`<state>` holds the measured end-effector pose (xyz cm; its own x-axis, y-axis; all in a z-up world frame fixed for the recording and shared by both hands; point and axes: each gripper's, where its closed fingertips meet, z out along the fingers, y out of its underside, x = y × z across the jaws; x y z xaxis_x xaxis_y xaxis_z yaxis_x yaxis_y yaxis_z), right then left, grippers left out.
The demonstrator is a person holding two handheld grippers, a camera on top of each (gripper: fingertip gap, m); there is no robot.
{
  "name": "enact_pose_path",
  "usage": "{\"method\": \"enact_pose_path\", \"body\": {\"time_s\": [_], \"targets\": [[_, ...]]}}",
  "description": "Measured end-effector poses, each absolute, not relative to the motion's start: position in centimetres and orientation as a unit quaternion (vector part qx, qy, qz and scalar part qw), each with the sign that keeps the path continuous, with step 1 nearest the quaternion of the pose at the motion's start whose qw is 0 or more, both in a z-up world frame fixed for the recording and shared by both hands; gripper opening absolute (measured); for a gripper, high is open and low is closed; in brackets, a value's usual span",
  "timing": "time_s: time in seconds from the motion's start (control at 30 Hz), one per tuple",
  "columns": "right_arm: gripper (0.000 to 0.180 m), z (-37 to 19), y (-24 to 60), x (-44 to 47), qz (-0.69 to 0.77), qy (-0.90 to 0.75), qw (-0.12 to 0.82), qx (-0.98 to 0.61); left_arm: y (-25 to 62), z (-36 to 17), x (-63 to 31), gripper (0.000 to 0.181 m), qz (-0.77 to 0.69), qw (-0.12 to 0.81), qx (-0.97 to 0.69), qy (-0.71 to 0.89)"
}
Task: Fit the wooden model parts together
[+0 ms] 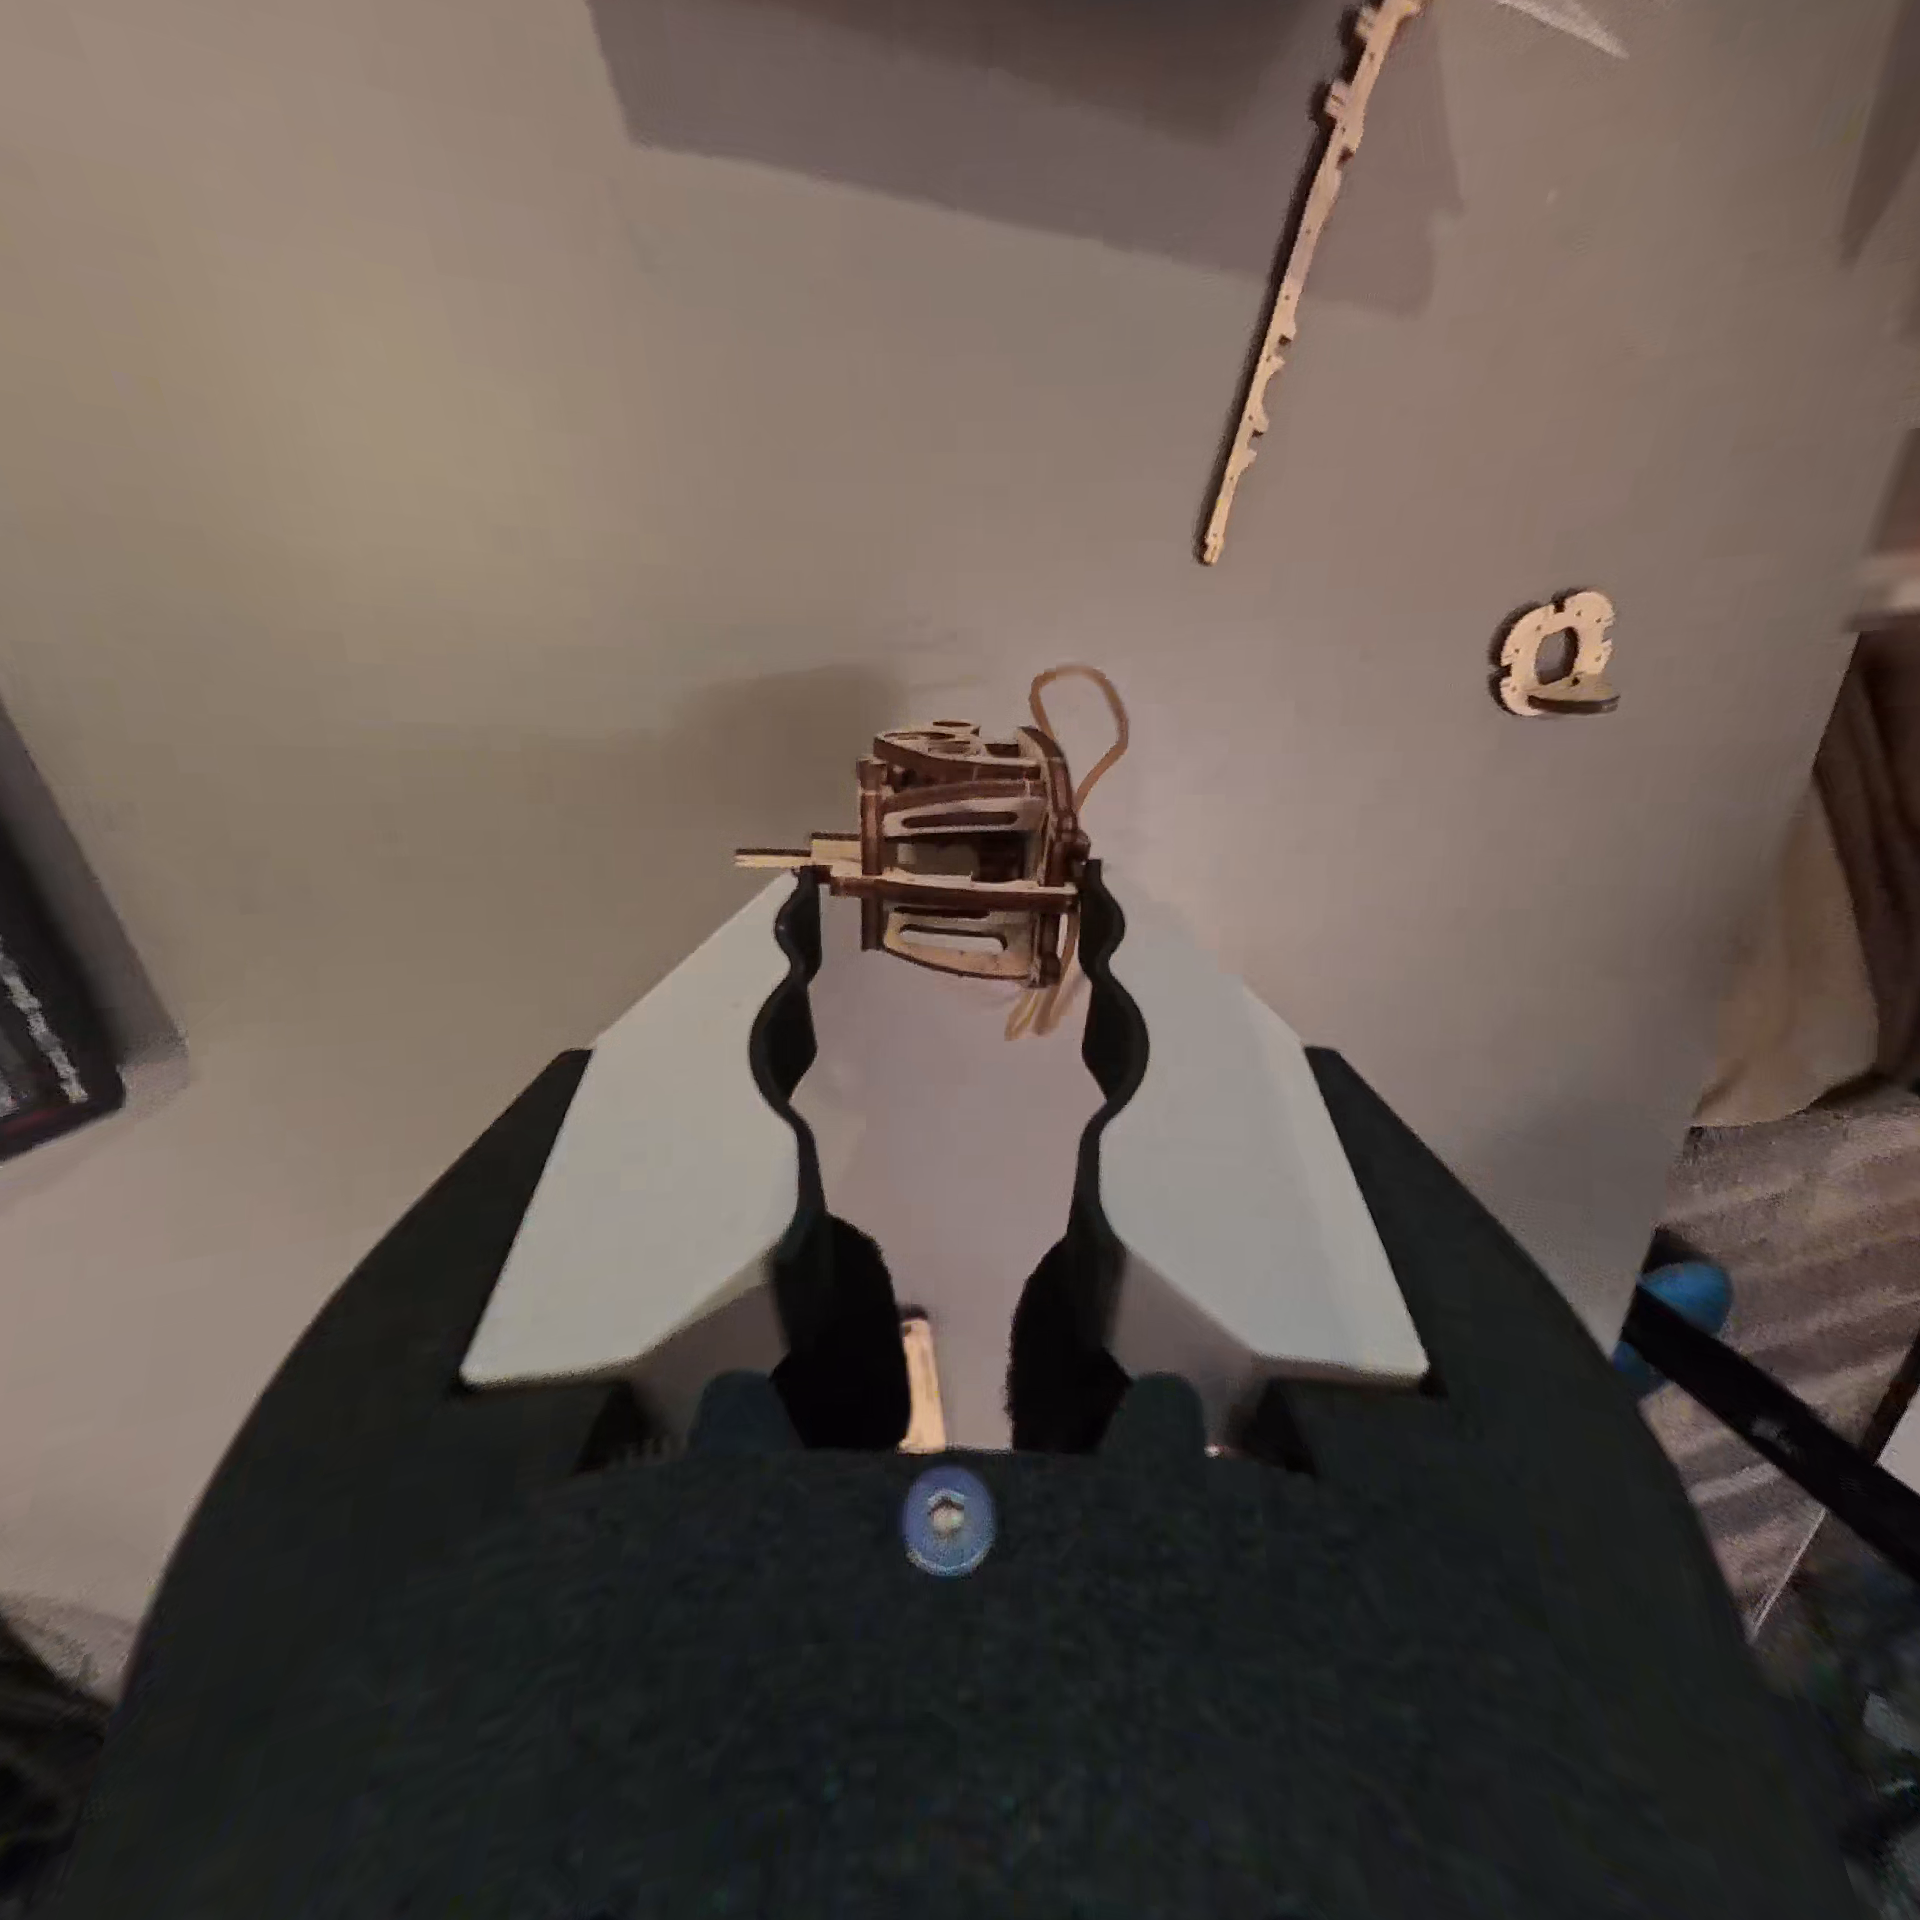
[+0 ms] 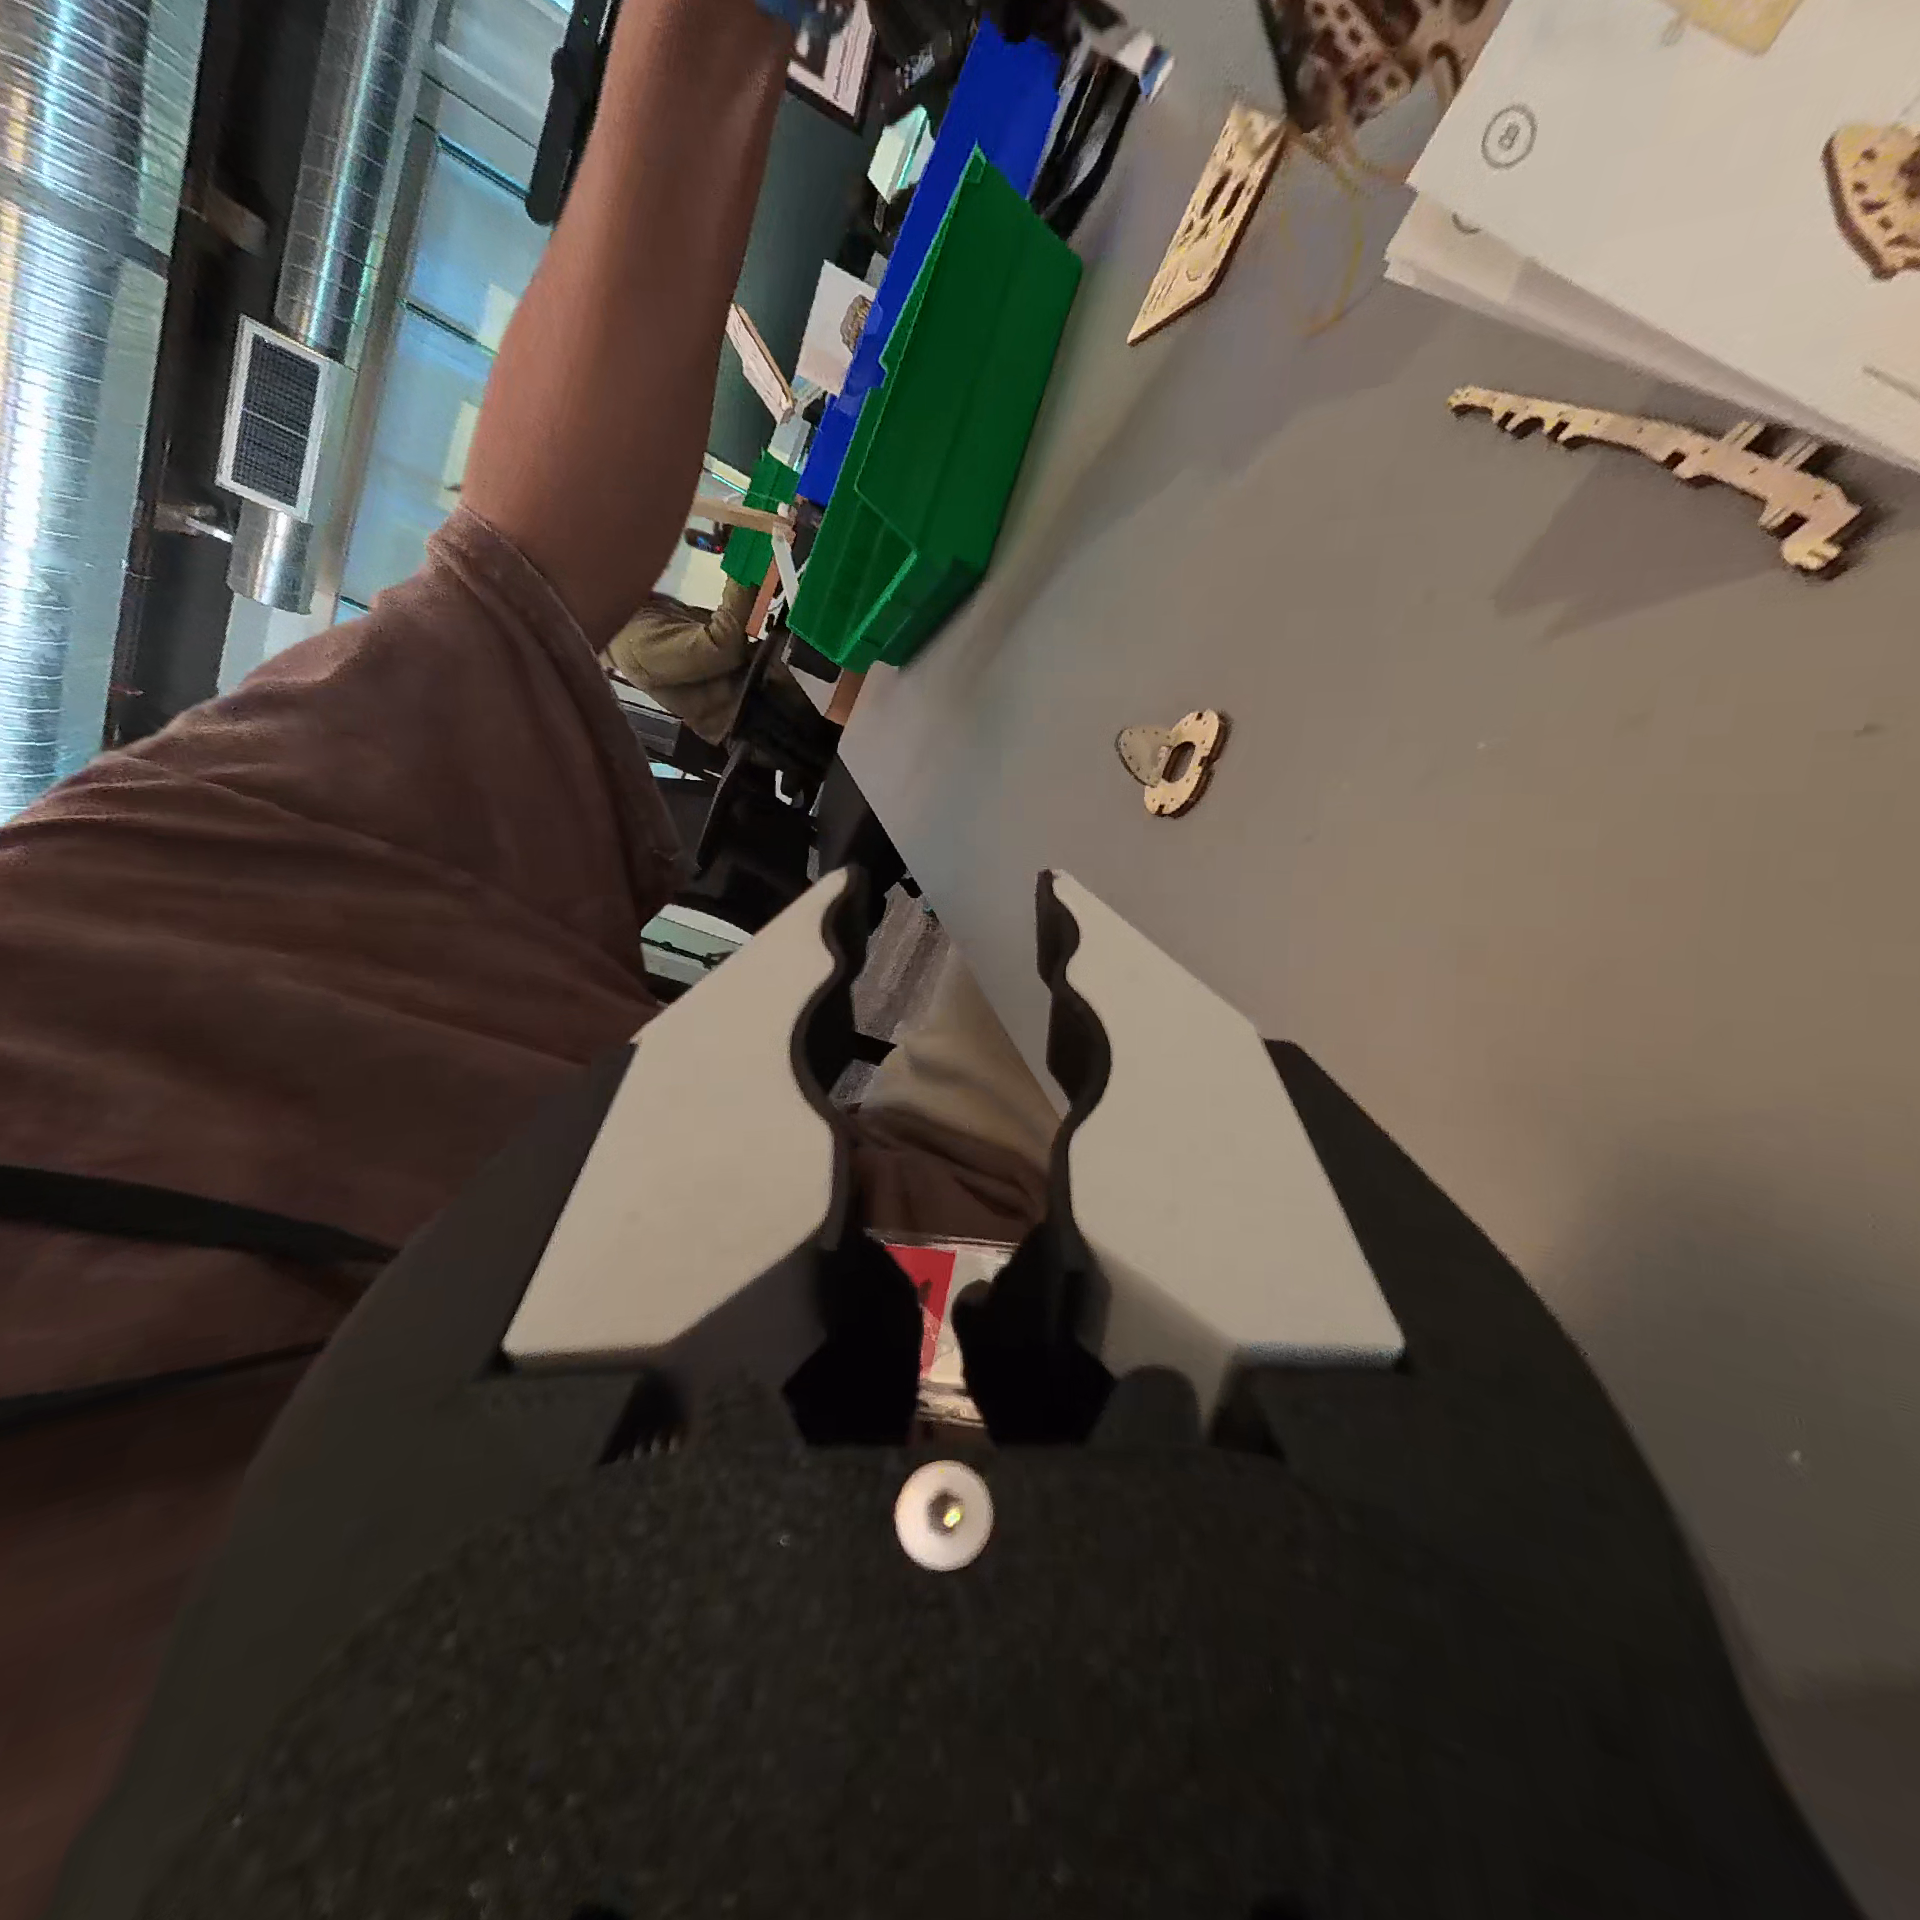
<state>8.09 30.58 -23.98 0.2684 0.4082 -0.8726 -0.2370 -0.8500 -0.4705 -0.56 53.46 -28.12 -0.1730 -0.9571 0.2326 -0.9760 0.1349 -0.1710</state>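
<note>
Green and blue plastic bins [image 2: 940, 416] sit stacked at the far edge of the grey table [image 2: 1455, 935], seen side-on from my right wrist view; I cannot tell what they hold.

My left claw [image 1: 940, 894] is clamped on the wooden model [image 1: 961, 857], its two black wavy fingers [image 1: 790, 966] pinching it from either side and holding it up off the table. The model is a small boxy lattice of laser-cut plywood with slotted curved ribs and dark burnt edges. A thin peg juts out to the left, and a tan rubber band [image 1: 1081, 727] loops above it and trails below.

My right claw [image 2: 945, 904] holds nothing; its fingertips stand apart over the table's near edge, with my brown sleeve [image 2: 312, 883] beside it.

Loose on the table I count two parts: one long notched strip [image 1: 1299, 270], also clear in the right view [image 2: 1662, 468], and one small lobed ring piece [image 1: 1553, 655] with a hole in it [image 2: 1174, 758]. They lie well apart from each other. Farther off lie one flat cut-out sheet [image 2: 1210, 223] and a white paper [image 2: 1662, 208] bearing another wooden piece [image 2: 1881, 197].
</note>
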Motion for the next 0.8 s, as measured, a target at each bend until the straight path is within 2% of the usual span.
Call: {"method": "enact_pose_path", "body": {"time_s": [0.27,0.53,0.8], "targets": [[0.031,-23.9,29.7,7.0,0.626,-0.059,0.242,-0.739,53.3,-28.6,2.6,0.048,0.259,0.052,0.609,-0.748],[0.032,-25.0,31.0,8.8,0.557,-0.071,0.290,-0.775,54.6,-29.5,5.2,0.047,0.243,0.001,0.578,-0.779],[0.032,-25.6,31.8,9.9,0.534,-0.064,0.304,-0.786,55.0,-30.7,5.5,0.048,0.245,0.007,0.579,-0.778]]}}
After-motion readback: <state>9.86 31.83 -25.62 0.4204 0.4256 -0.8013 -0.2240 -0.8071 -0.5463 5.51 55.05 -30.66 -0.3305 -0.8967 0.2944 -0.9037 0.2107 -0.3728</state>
